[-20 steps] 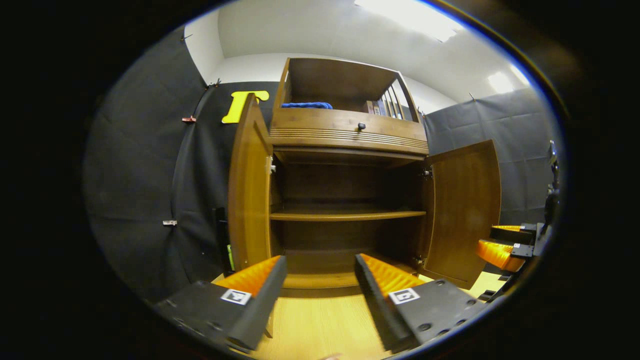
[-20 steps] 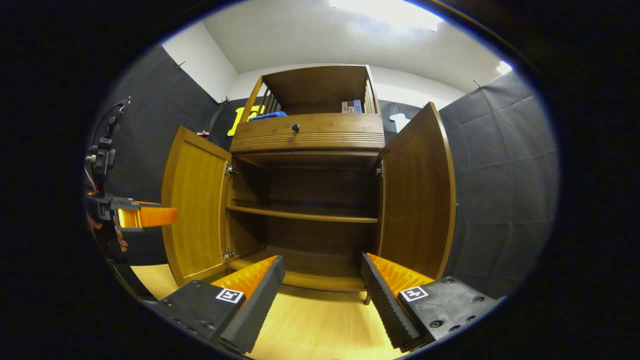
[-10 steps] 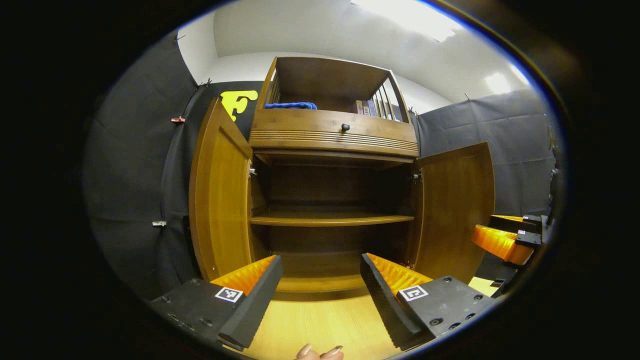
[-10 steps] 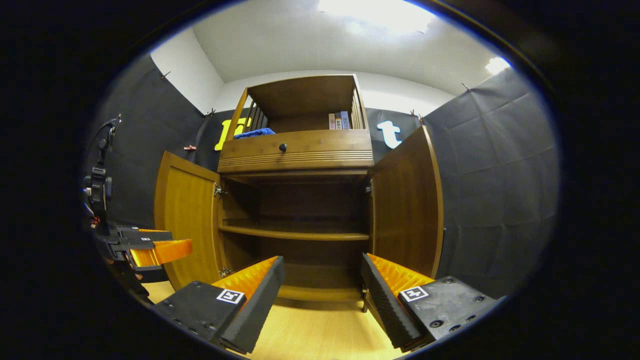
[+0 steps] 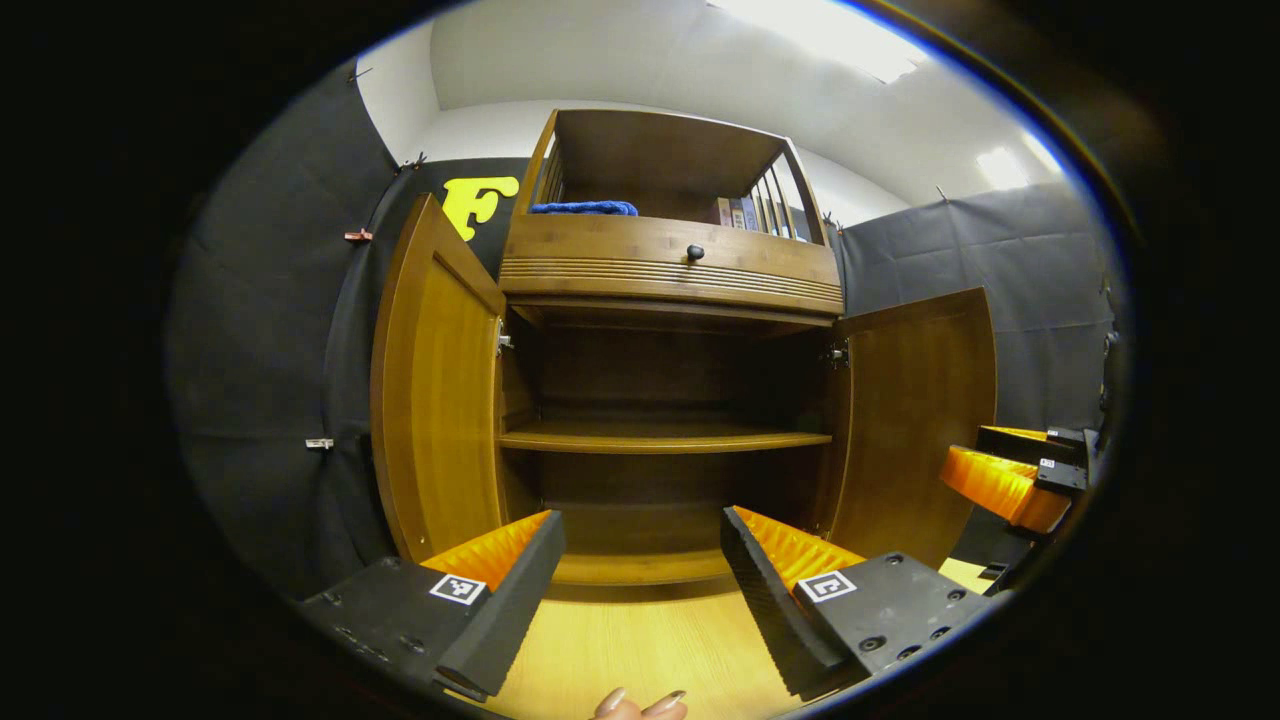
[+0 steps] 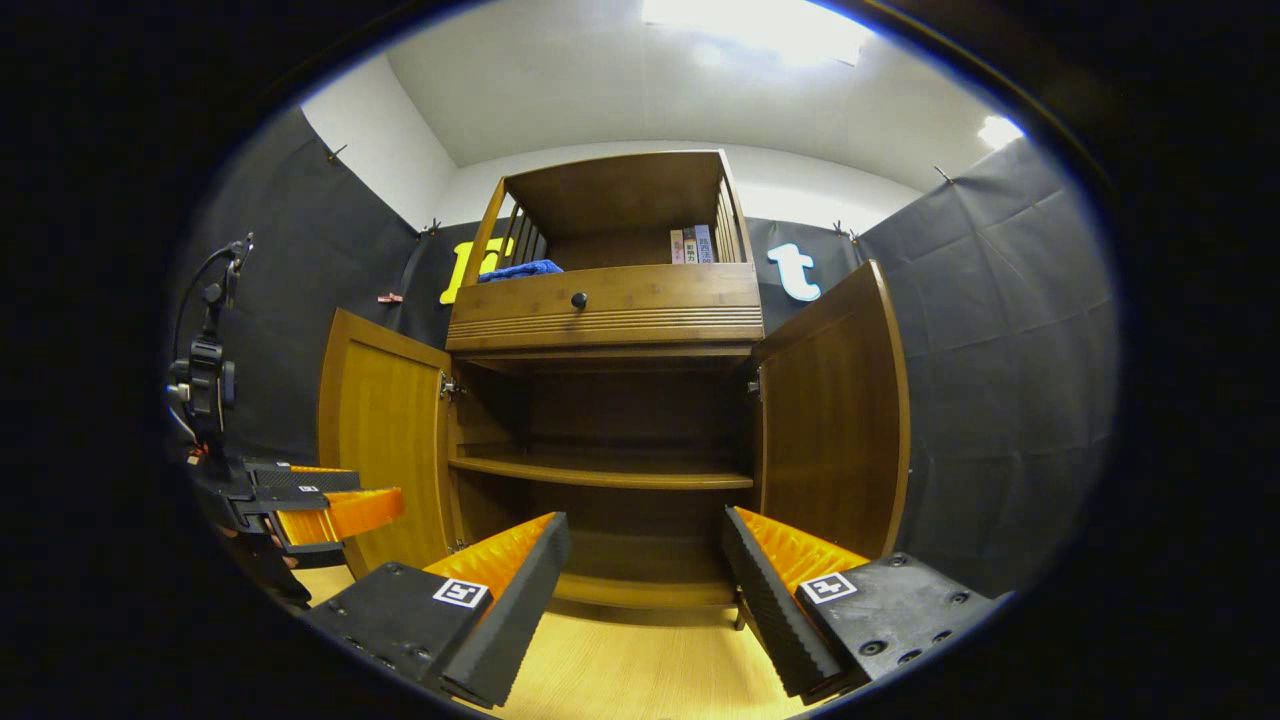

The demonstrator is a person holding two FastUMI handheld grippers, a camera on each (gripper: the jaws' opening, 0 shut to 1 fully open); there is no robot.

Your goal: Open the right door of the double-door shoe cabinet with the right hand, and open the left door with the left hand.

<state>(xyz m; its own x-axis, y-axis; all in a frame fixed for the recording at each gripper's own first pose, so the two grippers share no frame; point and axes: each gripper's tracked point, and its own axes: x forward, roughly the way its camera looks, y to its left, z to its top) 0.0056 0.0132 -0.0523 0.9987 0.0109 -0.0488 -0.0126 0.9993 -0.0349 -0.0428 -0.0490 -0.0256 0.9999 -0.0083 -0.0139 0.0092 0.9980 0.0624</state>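
Since half a second ago I'm barely shifting: the shoe cabinet [image 6: 610,400] is sitting a touch lower in the right gripper view, and both doors are staying put. The right door [image 6: 830,410] and left door [image 5: 435,390] are both standing swung wide, so I'm judging the task done, with only backing off left. The left tongs [image 5: 640,575] and right tongs [image 6: 640,575] are both hanging spread, holding nothing, near the cabinet's front. The door handles are facing away from me, and the shelf's far back is lying in shadow.
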